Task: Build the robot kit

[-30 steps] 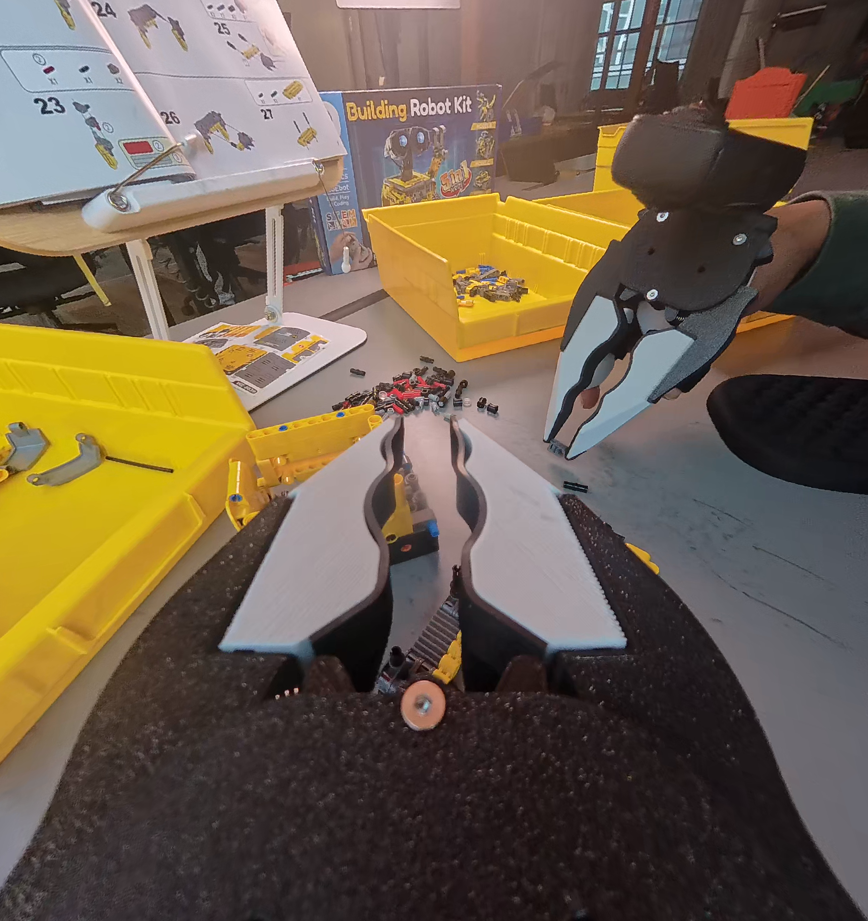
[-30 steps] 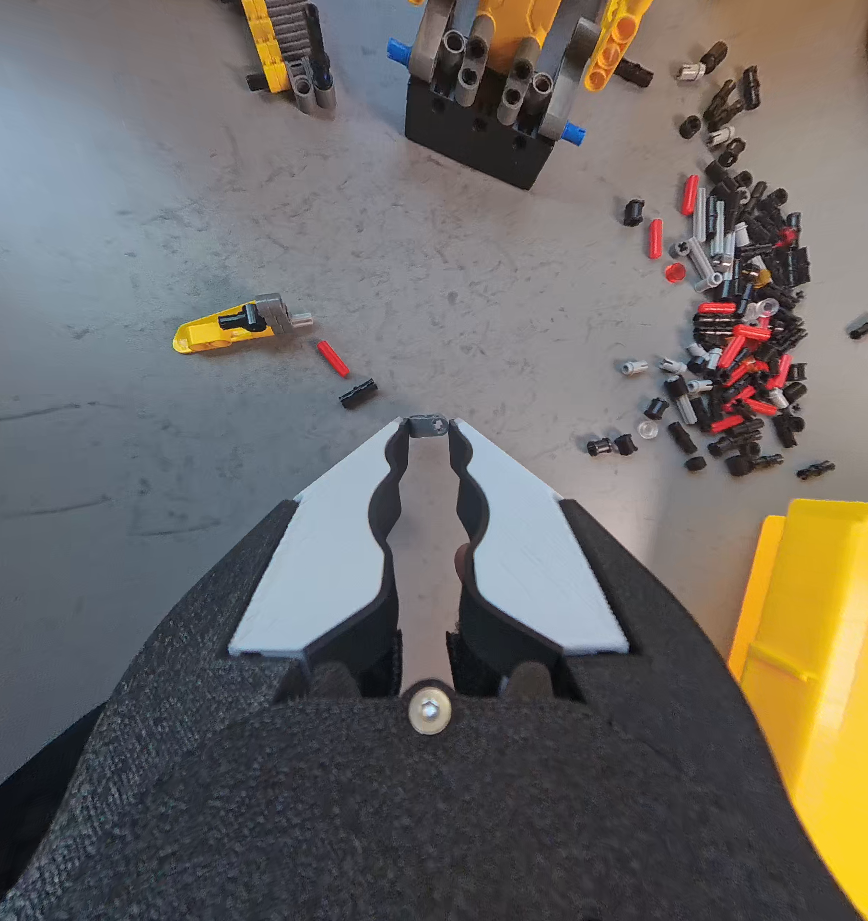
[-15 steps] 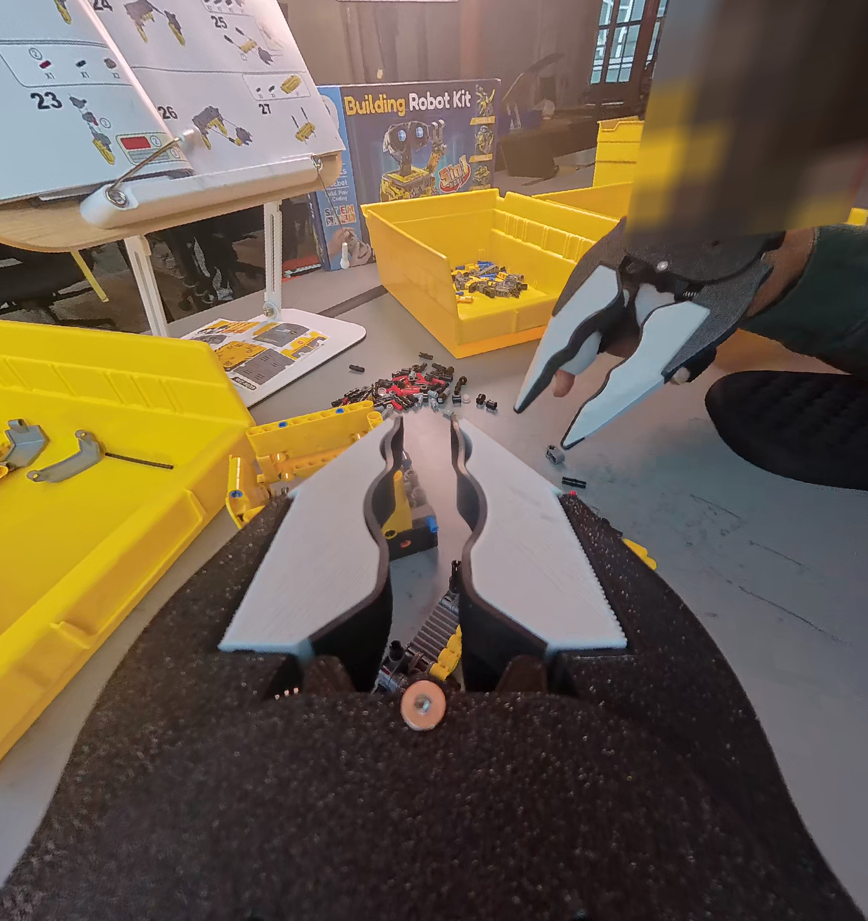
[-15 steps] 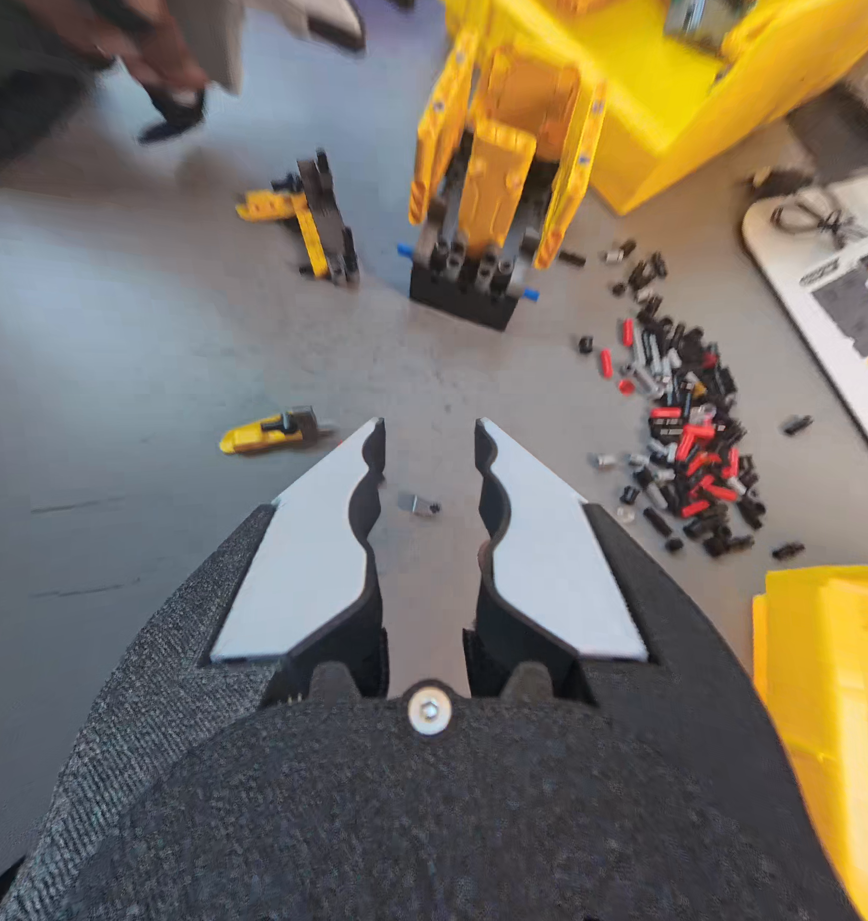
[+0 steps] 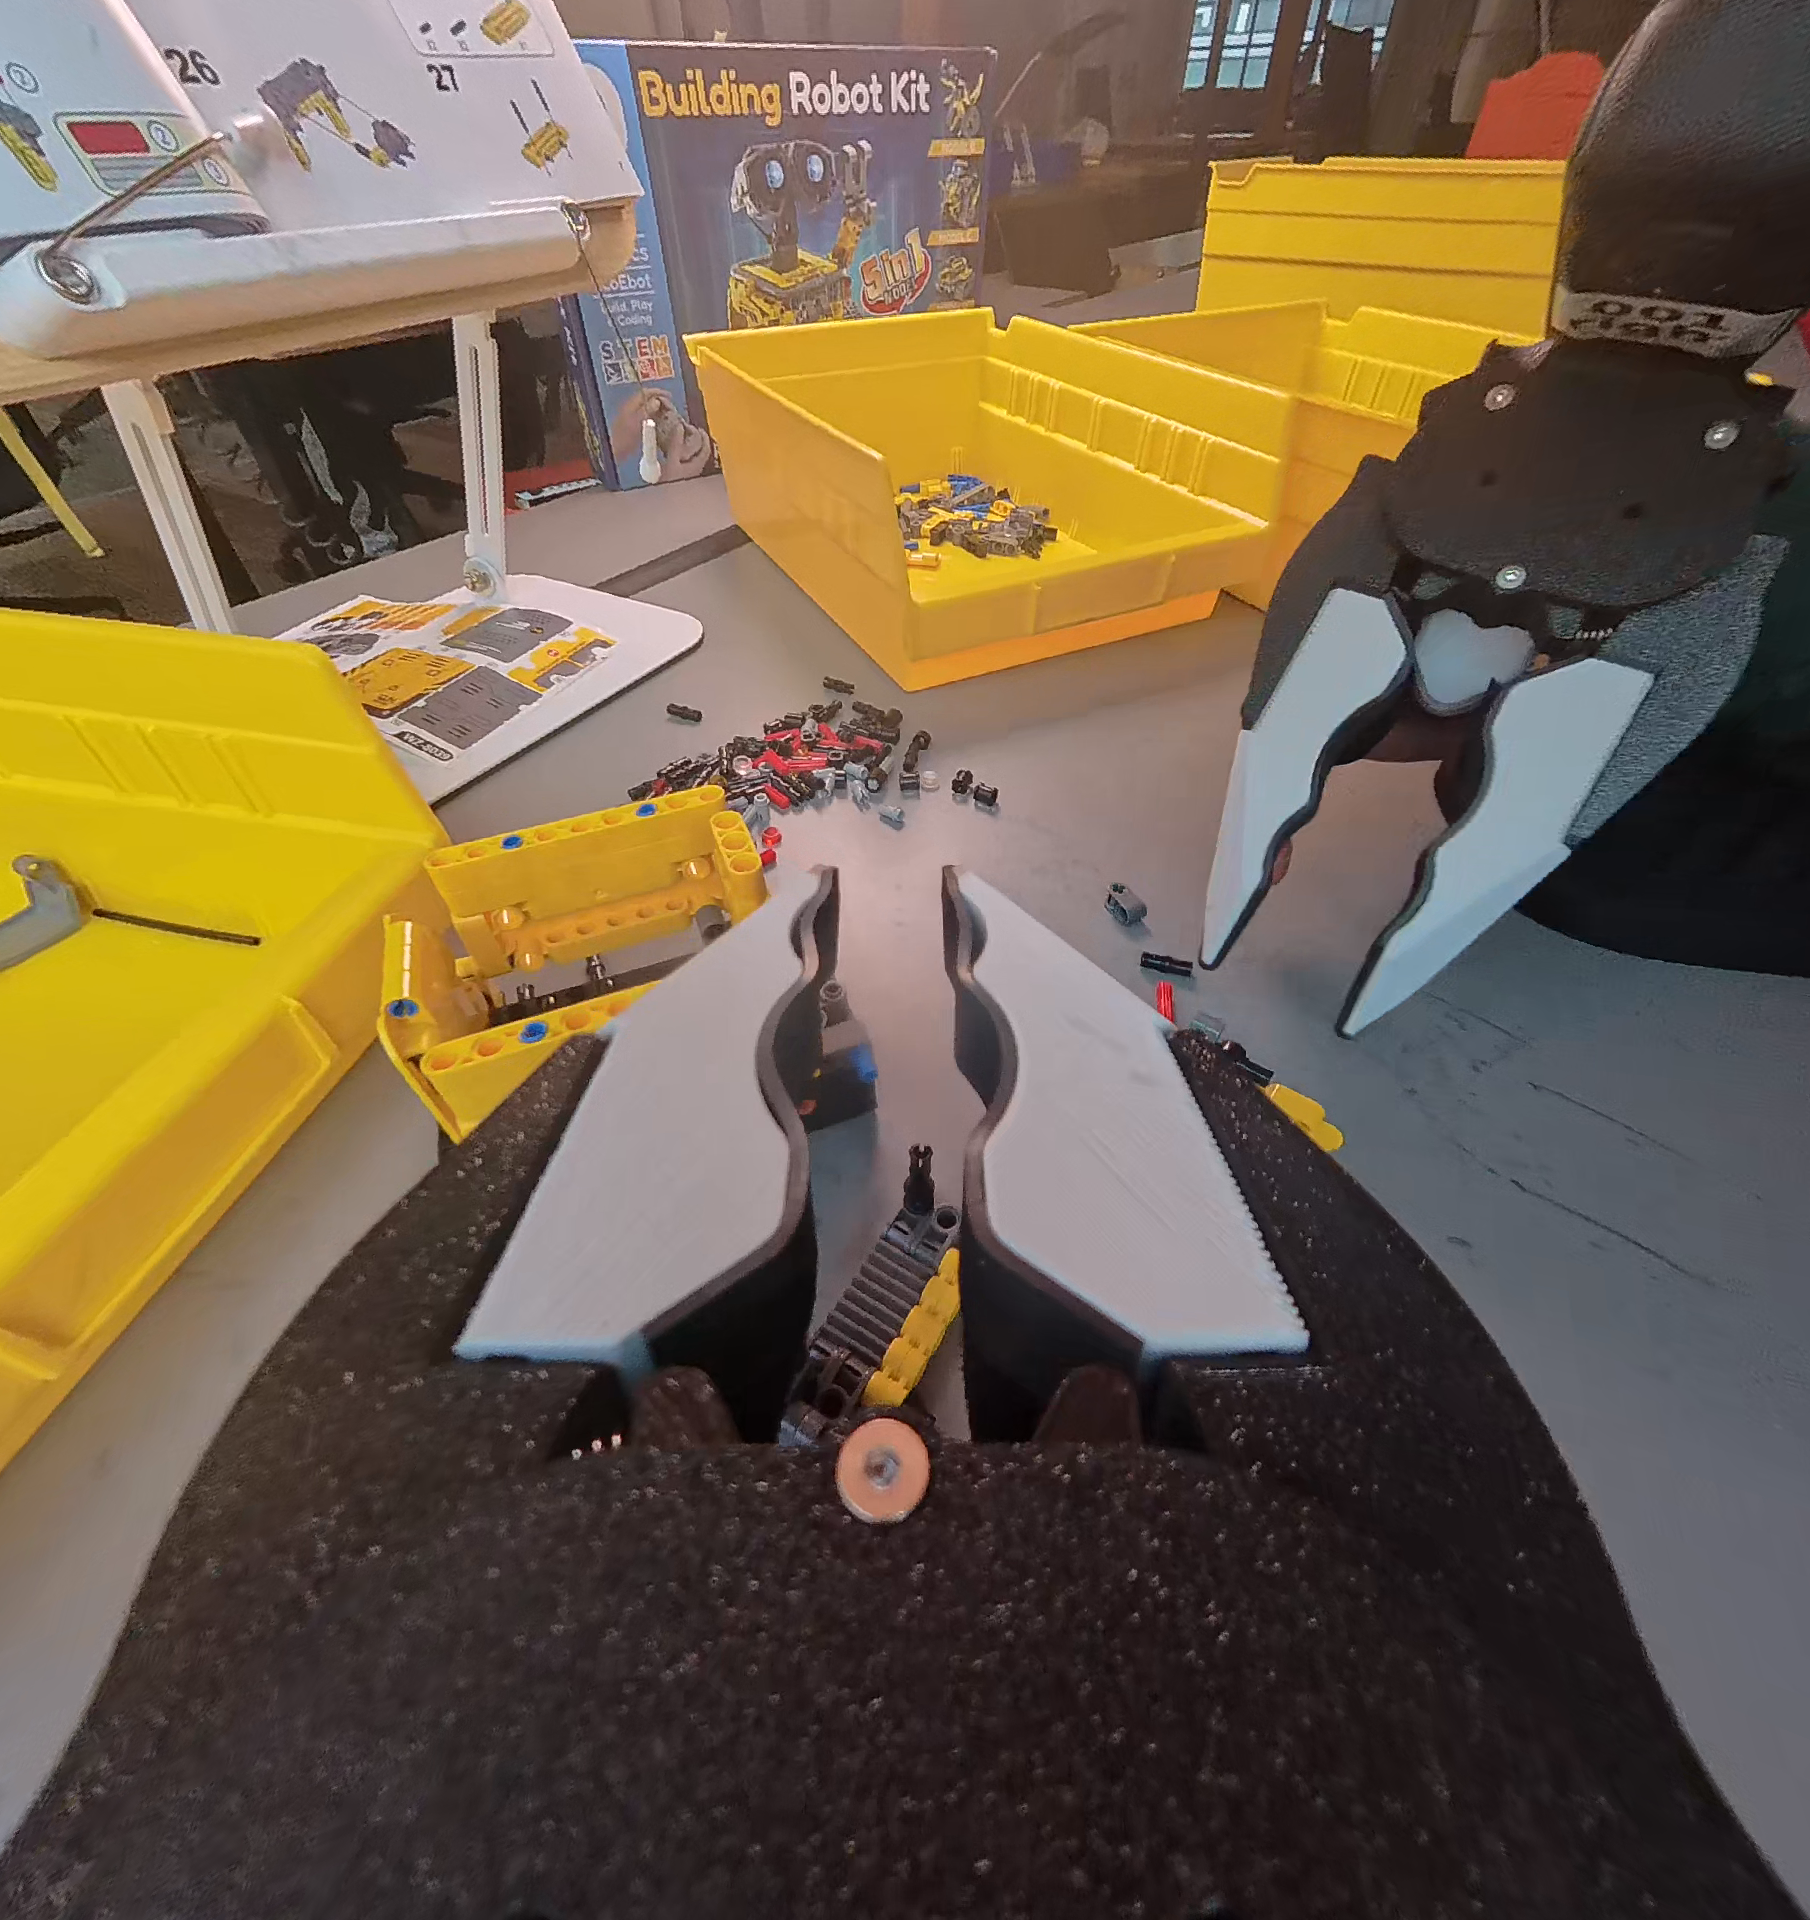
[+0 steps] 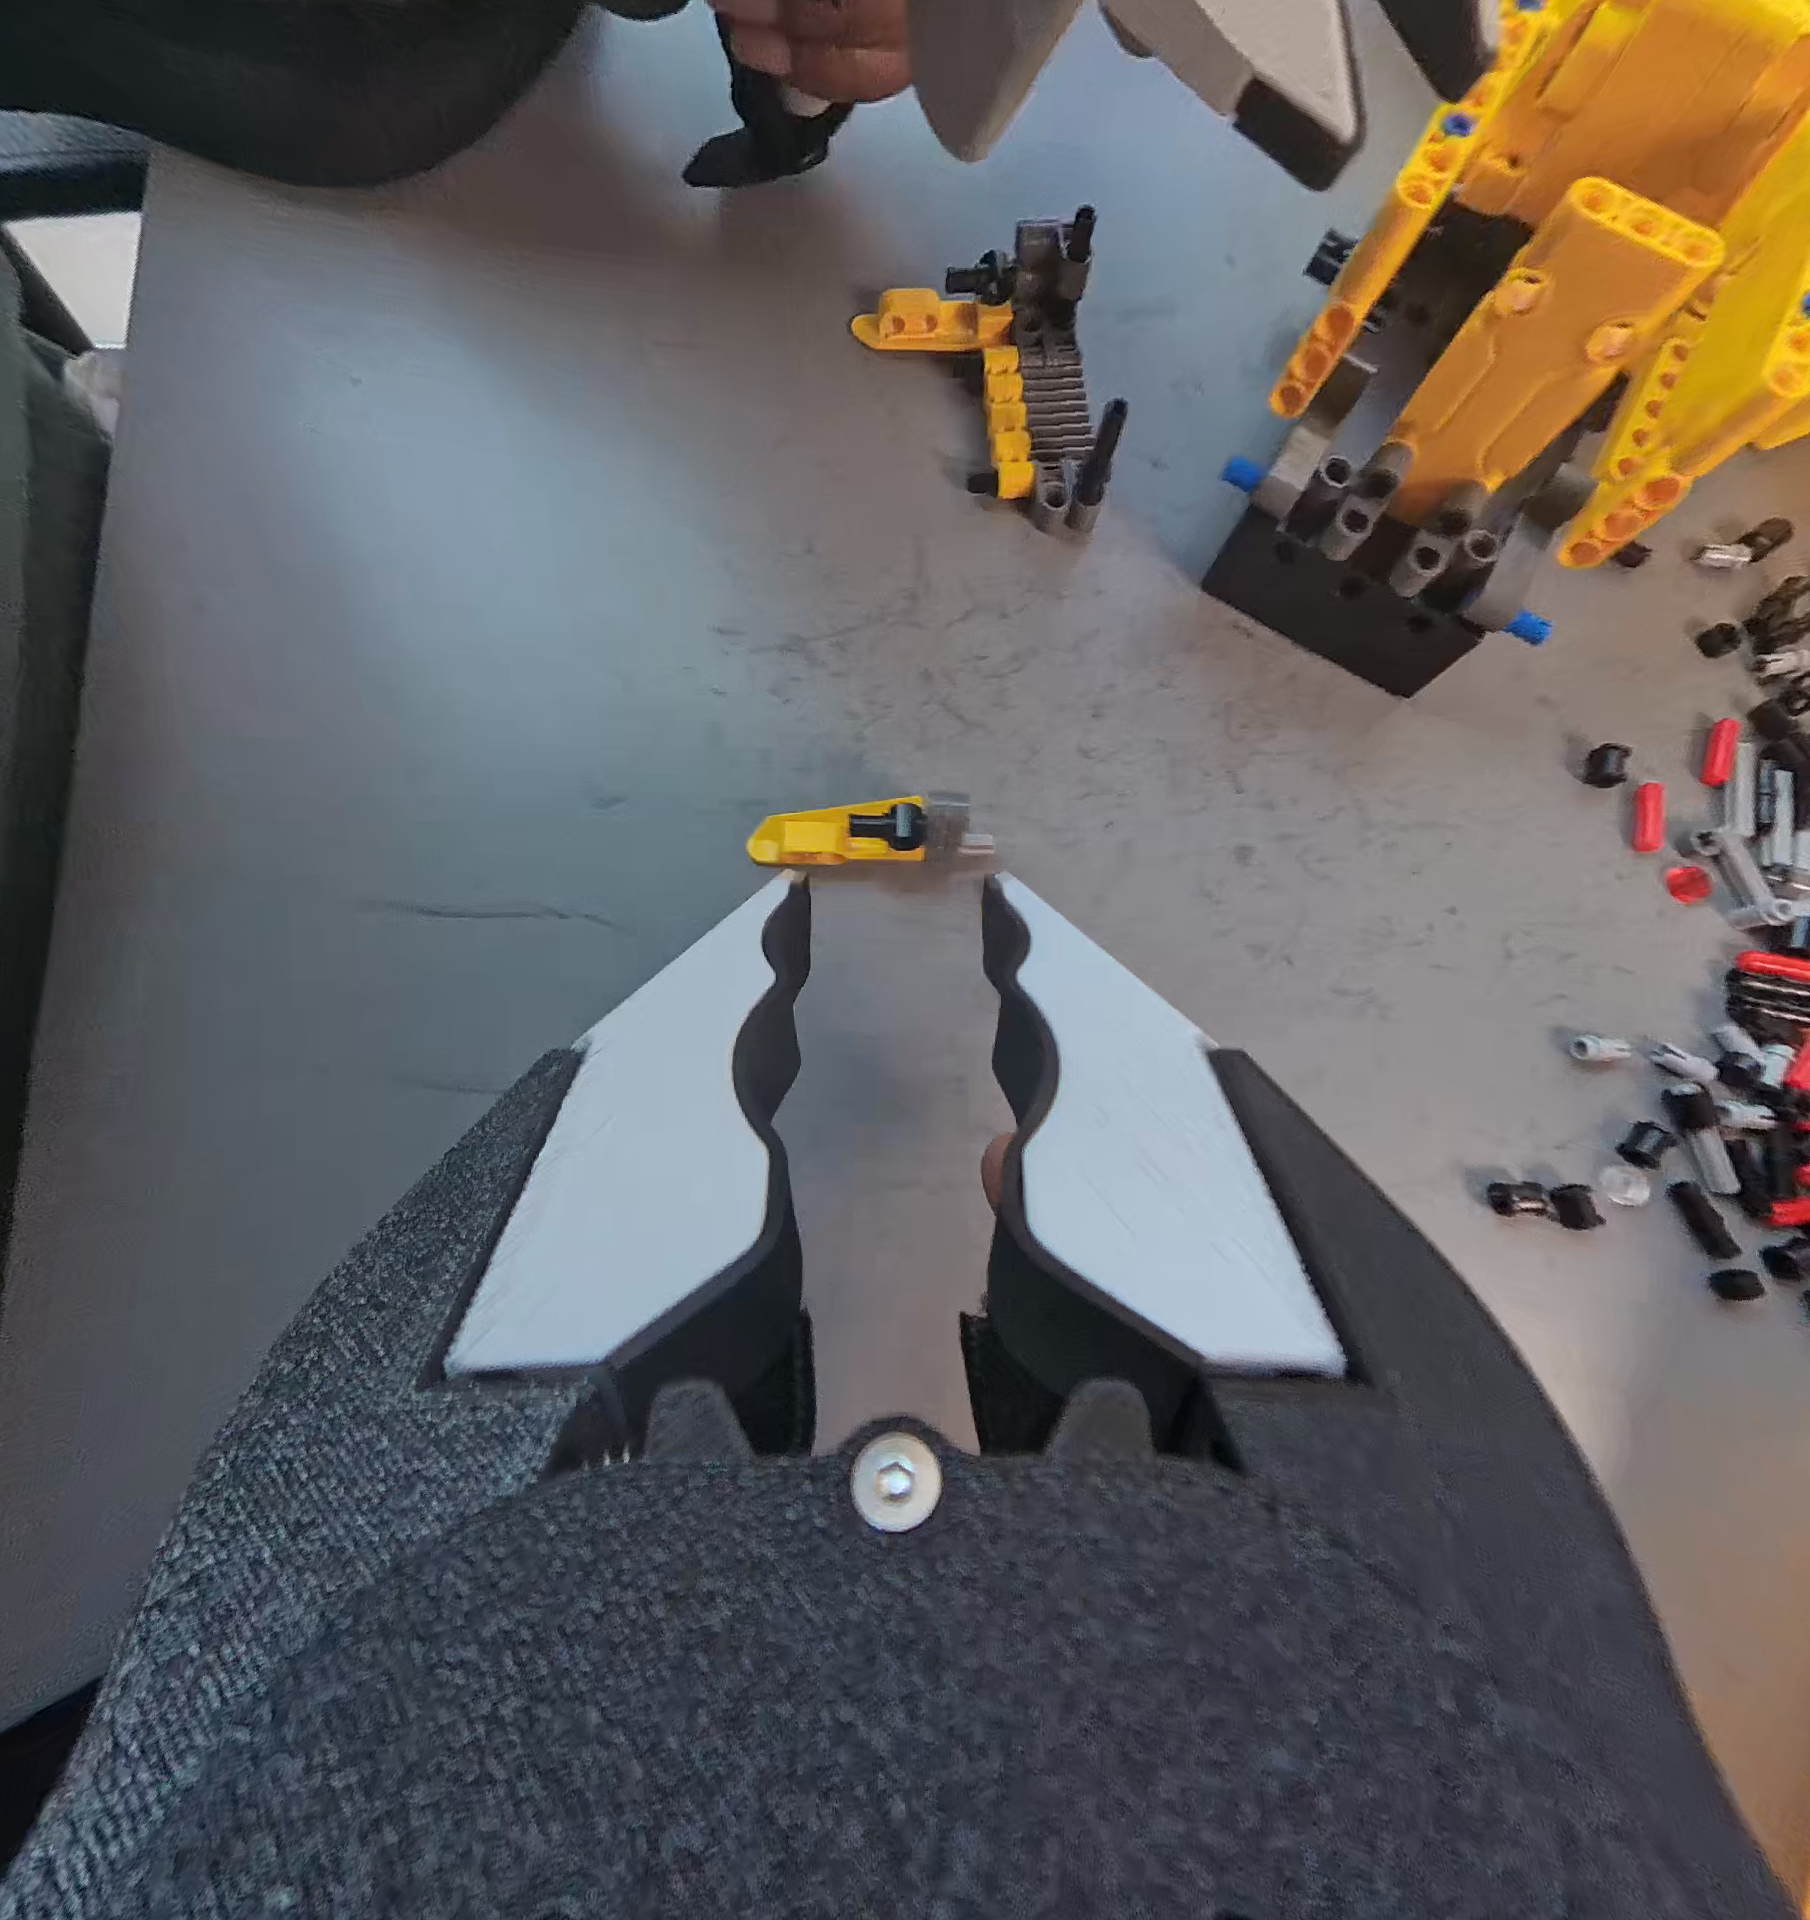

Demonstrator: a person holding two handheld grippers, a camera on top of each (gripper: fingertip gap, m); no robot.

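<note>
My right gripper [image 6: 890,883] is open and empty, its tips just short of a small yellow piece with a black pin and a grey connector [image 6: 849,831] that lies on the grey table. It also shows in the left wrist view [image 5: 1278,995], tilted down over the table. My left gripper [image 5: 888,883] is open and empty, above a yellow and grey track assembly [image 5: 890,1288], which also shows in the right wrist view [image 6: 1036,384]. A yellow robot body on a black block [image 6: 1503,364] stands to its right. A small grey connector [image 5: 1126,902] lies loose near the right fingertips.
A pile of black, red and grey pins [image 6: 1784,987] lies right of the right gripper. Yellow bins stand at the left [image 5: 153,935] and at the back [image 5: 984,499]. An instruction stand [image 5: 288,260] and a kit box [image 5: 807,208] are behind. A sleeve [image 6: 257,83] is top left. The tips of one gripper are about 12 cm away from the tips of the other. My left tips are about 15 cm from the small grey connector [image 5: 1126,902], my right tips only 5 cm.
My right gripper opened and let go of the small grey connector, which now lies on the table. It then moved left to the small yellow piece. My left gripper barely moved.
</note>
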